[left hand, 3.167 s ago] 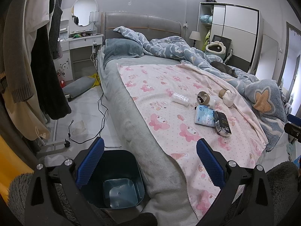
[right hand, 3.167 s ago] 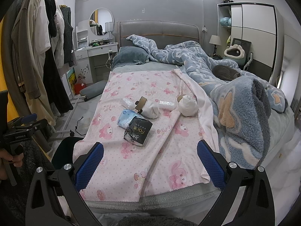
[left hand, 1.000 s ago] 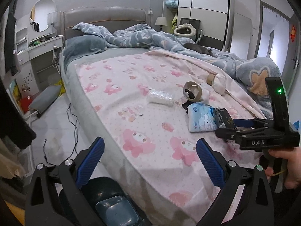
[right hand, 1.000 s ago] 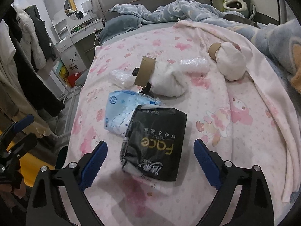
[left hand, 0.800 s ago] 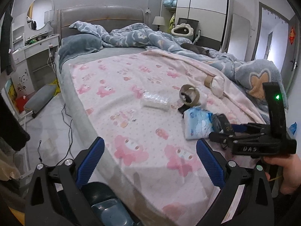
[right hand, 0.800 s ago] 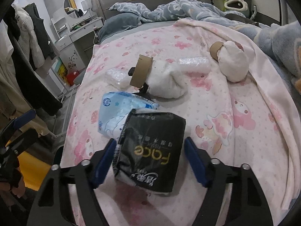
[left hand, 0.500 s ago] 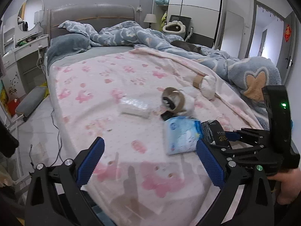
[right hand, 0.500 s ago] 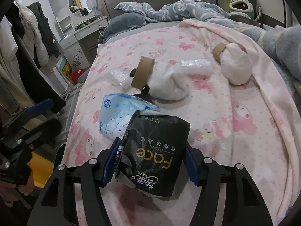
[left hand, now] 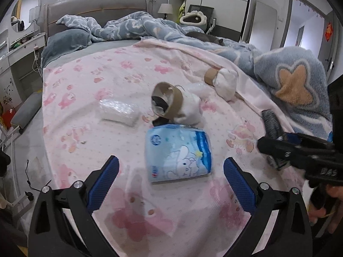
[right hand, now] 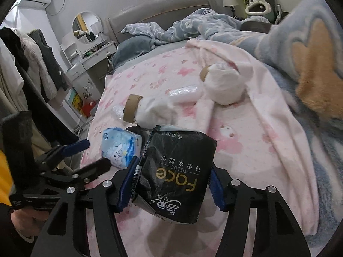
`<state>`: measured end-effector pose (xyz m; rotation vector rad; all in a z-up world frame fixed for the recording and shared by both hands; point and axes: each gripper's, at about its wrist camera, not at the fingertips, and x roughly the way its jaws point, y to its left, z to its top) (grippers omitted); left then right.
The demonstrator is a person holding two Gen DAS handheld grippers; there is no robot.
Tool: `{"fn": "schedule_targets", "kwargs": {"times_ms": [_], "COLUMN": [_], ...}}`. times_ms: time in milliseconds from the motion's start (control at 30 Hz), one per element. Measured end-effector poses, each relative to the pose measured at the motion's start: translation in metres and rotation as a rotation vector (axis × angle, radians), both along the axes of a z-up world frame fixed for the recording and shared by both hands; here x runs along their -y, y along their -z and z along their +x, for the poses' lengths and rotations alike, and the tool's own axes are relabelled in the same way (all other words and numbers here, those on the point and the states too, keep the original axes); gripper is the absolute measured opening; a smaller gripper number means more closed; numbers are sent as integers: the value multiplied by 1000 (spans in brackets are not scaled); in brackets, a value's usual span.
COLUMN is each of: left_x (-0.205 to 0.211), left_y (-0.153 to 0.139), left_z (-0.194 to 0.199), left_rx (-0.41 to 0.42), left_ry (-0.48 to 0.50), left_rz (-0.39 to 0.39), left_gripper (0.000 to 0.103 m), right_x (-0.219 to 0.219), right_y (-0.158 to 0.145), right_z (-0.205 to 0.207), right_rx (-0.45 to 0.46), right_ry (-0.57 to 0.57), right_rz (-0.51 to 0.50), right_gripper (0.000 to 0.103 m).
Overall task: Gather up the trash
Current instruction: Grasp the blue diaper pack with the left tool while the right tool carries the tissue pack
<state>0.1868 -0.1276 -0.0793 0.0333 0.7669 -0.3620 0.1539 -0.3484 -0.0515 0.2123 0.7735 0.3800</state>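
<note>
At the left edge of the pink blanket that covers the bed lies a clear plastic packet, its contents too blurred to read. Toward the middle, a cardboard roll core lies on its side with white paper bunched behind it; something dark sits in its open mouth, hard to make out. Just in front lies the blue tissue pack, flat on the blanket, printed with a white rabbit. It lies between and just beyond the blue pads of the left gripper, which hangs over the near edge with its jaws spread wide and nothing between them.

Further right, a second roll core with crumpled white paper lies near the folded blue fleece. The right gripper is pinching the black tissue pack by its two sides (the jaws have just been closing on it); the pack looks clear of the blanket, its lower end cut off by the gripper frame. In the left wrist view that pack shows only edge-on, blurred. A hand grips the handle at the far right, half out of frame.
</note>
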Motion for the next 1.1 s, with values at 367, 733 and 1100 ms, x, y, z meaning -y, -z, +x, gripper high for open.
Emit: {"fn": "schedule_targets", "kwargs": {"times_ms": [367,733,1100], "left_x": [24,19,-28], "left_y": [17,21,-2], "left_z": [14,18,-2], "left_rx": [-33,-71,-34], "left_ry": [-27,-37,-49], "left_rz": [56,41,-83], "left_gripper": [95,75,75], "right_x": [24,21,-24], "right_y": [-13,-35,-60], "right_z": [-14,-20,-10], "right_rx": [72,139,168], "right_ry": [-125,-181,-238], "right_rz": [210,339,453], "right_gripper": [61,61,62]}}
